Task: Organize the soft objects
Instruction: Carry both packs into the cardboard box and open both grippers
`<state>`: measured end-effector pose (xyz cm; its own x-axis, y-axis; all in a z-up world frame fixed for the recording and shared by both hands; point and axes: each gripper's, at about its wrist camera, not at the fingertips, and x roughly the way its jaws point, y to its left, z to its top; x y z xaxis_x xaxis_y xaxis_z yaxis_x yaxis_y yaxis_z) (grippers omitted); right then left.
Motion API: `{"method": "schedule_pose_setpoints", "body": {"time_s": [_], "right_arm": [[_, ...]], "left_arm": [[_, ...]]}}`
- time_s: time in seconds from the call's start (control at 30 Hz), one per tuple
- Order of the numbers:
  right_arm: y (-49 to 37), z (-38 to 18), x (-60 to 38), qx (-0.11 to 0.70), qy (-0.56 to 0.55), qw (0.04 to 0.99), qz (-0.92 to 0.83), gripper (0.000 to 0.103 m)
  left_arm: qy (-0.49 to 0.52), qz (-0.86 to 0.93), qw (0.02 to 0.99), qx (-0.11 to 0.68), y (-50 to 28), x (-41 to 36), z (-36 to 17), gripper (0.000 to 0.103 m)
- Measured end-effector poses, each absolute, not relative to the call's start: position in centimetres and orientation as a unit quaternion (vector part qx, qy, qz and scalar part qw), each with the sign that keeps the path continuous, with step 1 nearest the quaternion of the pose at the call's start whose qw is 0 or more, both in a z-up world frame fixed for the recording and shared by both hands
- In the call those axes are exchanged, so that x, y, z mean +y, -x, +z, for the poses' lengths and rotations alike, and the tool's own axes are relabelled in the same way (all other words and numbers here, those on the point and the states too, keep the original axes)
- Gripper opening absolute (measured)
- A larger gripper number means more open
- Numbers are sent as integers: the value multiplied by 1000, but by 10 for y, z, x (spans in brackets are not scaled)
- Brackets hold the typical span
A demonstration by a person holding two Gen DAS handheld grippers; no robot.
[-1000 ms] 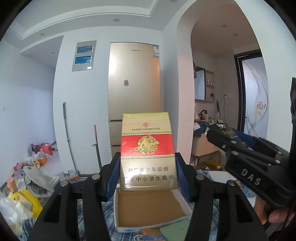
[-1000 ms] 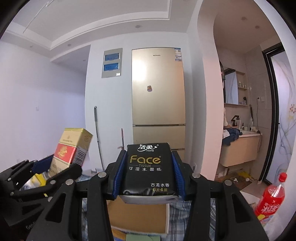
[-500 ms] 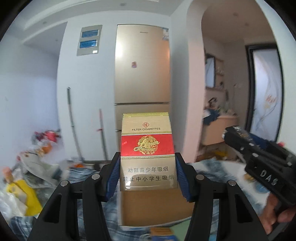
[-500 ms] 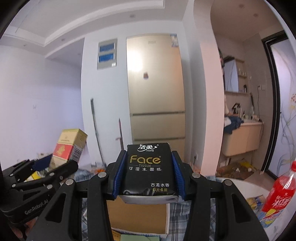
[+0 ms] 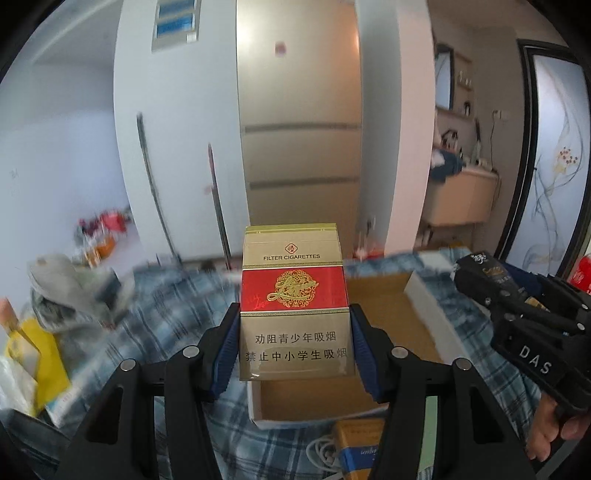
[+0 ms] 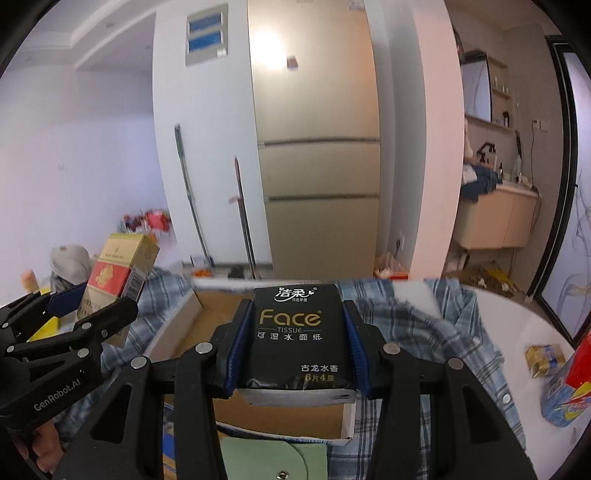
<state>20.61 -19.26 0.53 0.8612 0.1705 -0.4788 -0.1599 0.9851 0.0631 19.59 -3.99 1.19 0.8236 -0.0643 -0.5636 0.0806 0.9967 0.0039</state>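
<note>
Plaid cloth [image 6: 458, 332] covers the desk, before a gold fridge [image 6: 317, 147]. At left lies a cluttered pile with a yellow bag [image 5: 40, 354]. Left hand-held gripper [image 5: 294, 343] clamps an upright cigarette pack [image 5: 293, 306] above an open cardboard box [image 6: 184, 325]. Right hand-held gripper [image 6: 293, 354] clamps a black tissue pack [image 6: 293, 336] over the same box. Far right stand a small gold carton [image 6: 545, 356] and a red bottle [image 6: 580, 362].

A tall champagne-gold fridge [image 6: 316, 147] stands at frame centre against a white wall [image 6: 92, 147], glare on its upper door. Left of it a grey panel with two blue screens [image 6: 205, 35] hangs high, and two long-handled mops [image 6: 190, 199] lean below. At right, an arched opening shows a beige vanity cabinet [image 6: 495, 218] and a dark-framed glass door [image 5: 554, 155]. Blurred clutter lies on the floor [image 5: 99, 229] at lower left
</note>
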Motion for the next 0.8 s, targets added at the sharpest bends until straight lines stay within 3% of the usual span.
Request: {"method": "schedule_pose_setpoints", "body": {"time_s": [0.47,0.73,0.77,0.8], "right_arm": [[-243,-52,-189,361,-12,927,102,46],[-243,-57,-185,370,-6,922,113,47],[-244,-58,-184,371,-5,922,115,51],[-244,-58,-184,371,-5,922,114,57]], "left_arm": [[-11,-46,926,375,-233,-34,-48,58],[-19,-49,927,371,-233,-35,-47,59],[-20,-47,927,372,-233,-36,-48,62],[-21,-45,927,373,-233,-36,-47,75]]}}
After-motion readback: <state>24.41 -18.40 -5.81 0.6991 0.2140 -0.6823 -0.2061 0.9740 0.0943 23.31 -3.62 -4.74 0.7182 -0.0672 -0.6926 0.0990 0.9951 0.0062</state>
